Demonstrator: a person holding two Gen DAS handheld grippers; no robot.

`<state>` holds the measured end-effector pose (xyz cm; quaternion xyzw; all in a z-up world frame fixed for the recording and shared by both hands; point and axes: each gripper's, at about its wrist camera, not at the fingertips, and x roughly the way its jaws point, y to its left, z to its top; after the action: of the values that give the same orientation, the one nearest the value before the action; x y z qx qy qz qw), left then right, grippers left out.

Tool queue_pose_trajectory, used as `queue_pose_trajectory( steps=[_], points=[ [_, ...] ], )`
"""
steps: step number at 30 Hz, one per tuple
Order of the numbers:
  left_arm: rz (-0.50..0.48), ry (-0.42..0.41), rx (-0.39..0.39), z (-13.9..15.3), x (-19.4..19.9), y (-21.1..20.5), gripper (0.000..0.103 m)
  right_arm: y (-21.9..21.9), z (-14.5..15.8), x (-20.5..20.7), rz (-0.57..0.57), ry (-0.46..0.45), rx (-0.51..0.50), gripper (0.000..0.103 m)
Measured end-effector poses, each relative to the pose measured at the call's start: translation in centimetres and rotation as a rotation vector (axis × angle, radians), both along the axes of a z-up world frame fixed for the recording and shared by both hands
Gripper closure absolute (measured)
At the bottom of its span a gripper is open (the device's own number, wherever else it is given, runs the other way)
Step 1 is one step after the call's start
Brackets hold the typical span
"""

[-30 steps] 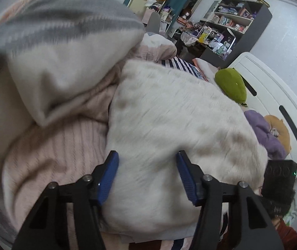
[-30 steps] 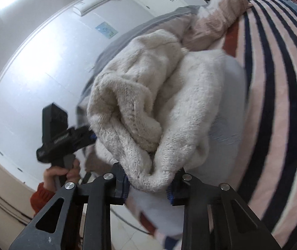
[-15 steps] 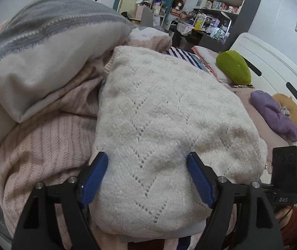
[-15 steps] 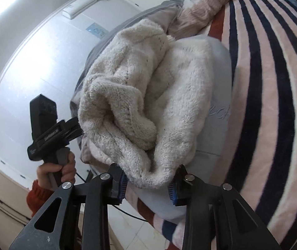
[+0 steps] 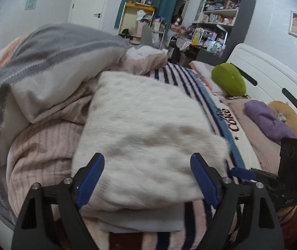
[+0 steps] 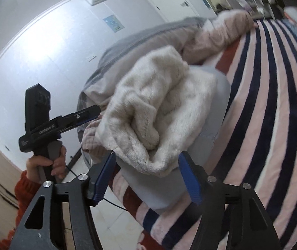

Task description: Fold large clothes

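Note:
A folded cream knit sweater [image 5: 146, 137] lies on a folded pale garment [image 5: 140, 223] at the edge of the striped bed. It shows from its folded end in the right wrist view [image 6: 161, 120]. My left gripper [image 5: 148, 177] is open and empty, its blue pads astride the sweater's near edge without touching it. My right gripper [image 6: 146, 177] is open and empty, just off the sweater's folded end. The left gripper also shows in the right wrist view [image 6: 81, 114], held by a hand beside the pile.
A pink knit garment [image 5: 42, 143] and a grey and white one [image 5: 50, 62] are heaped left of the sweater. The striped blanket [image 6: 273, 104] stretches to the right. A green cushion [image 5: 228, 80], purple clothes [image 5: 269, 120] and a white headboard [image 5: 273, 79] lie beyond.
My right gripper opened and let go of the sweater's folded end. My left gripper opened wider and drew back. The sweater now rests on the pile.

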<state>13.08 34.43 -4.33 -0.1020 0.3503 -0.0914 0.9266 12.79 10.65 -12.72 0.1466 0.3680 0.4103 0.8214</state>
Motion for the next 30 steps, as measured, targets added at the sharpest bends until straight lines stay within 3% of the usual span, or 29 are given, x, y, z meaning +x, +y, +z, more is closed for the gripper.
queue_pose_trajectory(
  steps=[5,13,17,20,23,30],
  points=[
    [-0.017,-0.066,0.046,1.6,-2.7,-4.9,0.021,-2.3,1.5,-1.8,0.014,-0.091,-0.049,0.034],
    [0.04,-0.206,0.168,3.4,-5.7,-13.4,0.017,-10.2,2.9,-4.9,-0.086,-0.195,-0.143,0.028],
    [0.065,-0.293,0.18,4.1,-7.2,-18.5,0.015,-14.6,3.3,-6.7,-0.158,-0.252,-0.21,0.028],
    [0.084,-0.38,0.196,4.8,-8.8,-22.3,0.001,-17.8,4.0,-8.4,-0.215,-0.324,-0.261,0.027],
    [0.077,-0.462,0.202,5.3,-10.3,-26.2,0.001,-20.9,5.0,-10.5,-0.268,-0.405,-0.294,0.016],
    [0.075,-0.533,0.141,6.0,-11.9,-31.3,0.001,-25.2,6.3,-14.4,-0.35,-0.541,-0.34,0.0]
  ],
)
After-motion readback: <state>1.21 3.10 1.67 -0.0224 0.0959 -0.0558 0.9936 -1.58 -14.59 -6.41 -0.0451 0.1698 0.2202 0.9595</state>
